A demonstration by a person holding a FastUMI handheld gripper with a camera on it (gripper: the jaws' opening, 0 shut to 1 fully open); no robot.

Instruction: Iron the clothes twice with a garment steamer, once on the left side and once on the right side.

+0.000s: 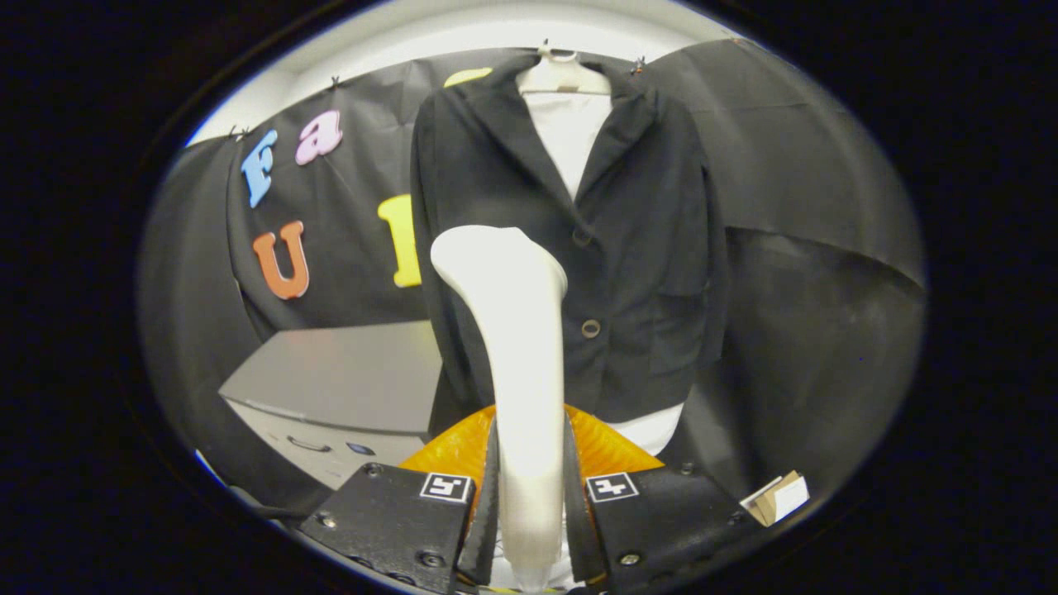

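A white garment steamer stands upright between my fingers, its handle clamped on both sides by my gripper, which is shut on it. Its broad head rises in front of the left half of a black jacket. The jacket hangs on a white hanger over a white shirt, just beyond the steamer head. Whether the head touches the cloth cannot be told. An orange part shows behind the fingers at the jacket's hem.
A grey cabinet with a drawer handle stands to the left of the jacket, low down. A small cardboard piece lies to the right of the fingers. Black cloth walls close the booth behind and on both sides.
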